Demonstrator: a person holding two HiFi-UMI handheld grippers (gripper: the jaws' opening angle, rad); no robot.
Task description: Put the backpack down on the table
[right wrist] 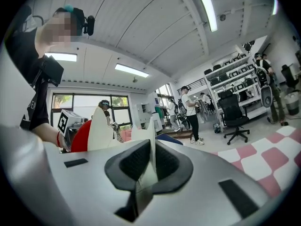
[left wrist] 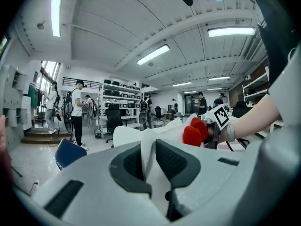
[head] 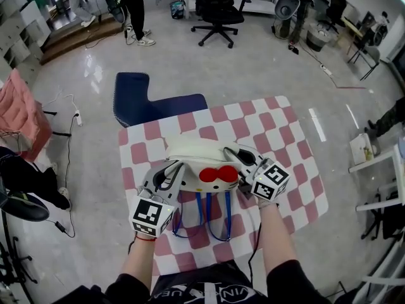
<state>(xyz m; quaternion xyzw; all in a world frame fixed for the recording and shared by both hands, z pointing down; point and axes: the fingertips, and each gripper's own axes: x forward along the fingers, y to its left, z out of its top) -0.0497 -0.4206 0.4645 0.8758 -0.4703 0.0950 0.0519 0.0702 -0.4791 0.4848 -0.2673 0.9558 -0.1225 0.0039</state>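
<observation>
A white backpack with a red bow and blue straps is held over the pink-and-white checkered table. My left gripper is shut on its left edge and my right gripper on its right edge. In the left gripper view, white backpack fabric is pinched in the left gripper, with the red bow beyond. In the right gripper view, a thin white fold of the backpack is clamped in the right gripper. I cannot tell whether the backpack's bottom touches the table.
A dark blue seat stands against the table's far left corner. Beyond it are a black office chair and a standing person. A pink padded thing and floor cables lie to the left. Another table edge is at the right.
</observation>
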